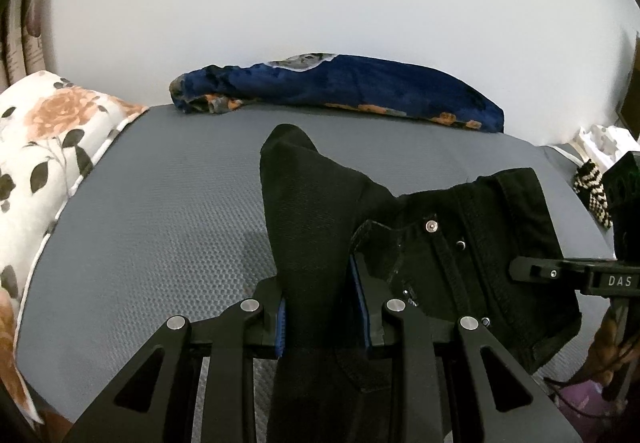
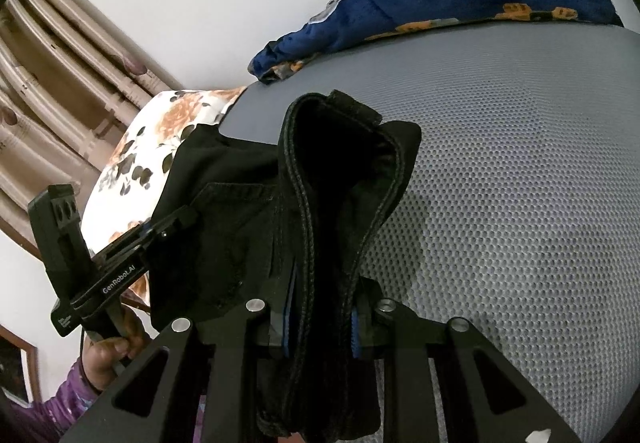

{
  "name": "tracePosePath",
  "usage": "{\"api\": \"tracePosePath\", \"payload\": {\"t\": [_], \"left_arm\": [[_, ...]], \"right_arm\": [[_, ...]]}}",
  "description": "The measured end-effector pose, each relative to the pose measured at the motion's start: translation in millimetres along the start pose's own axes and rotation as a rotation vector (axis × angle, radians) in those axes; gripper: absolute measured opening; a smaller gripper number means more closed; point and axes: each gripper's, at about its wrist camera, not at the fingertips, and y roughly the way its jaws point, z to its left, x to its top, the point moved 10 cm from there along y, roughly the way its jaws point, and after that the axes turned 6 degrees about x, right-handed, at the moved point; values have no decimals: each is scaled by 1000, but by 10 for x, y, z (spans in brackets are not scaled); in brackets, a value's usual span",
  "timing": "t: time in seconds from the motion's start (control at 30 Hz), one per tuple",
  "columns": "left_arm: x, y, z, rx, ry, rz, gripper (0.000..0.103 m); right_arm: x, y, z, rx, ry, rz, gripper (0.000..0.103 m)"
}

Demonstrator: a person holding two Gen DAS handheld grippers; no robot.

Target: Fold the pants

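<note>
Black pants (image 1: 452,243) hang lifted over a grey mesh mattress (image 1: 160,211). My left gripper (image 1: 322,317) is shut on a bunched fold of the pants, the black cloth filling the gap between its blue pads. The waistband with its metal button (image 1: 431,225) stretches to the right, where my right gripper's finger (image 1: 560,273) clamps the other corner. In the right wrist view my right gripper (image 2: 320,327) is shut on the stitched waistband (image 2: 304,203), which stands up between its pads. The left gripper's fingers (image 2: 160,231) bite the same pants (image 2: 224,227) from the left.
A rolled navy floral blanket (image 1: 340,91) lies along the mattress's far edge by the white wall. A white floral pillow (image 1: 44,147) is at the left, curtains (image 2: 52,83) behind it. A hand in a purple sleeve (image 2: 108,359) holds the left gripper. A striped item (image 1: 594,195) sits far right.
</note>
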Motion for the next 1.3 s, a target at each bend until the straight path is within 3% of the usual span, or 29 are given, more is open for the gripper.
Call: {"api": "tracePosePath", "payload": {"t": [1.3], "left_arm": [[1208, 902, 536, 54, 3, -82, 27]], "right_arm": [[1290, 693, -78, 27, -4, -55, 19]]}}
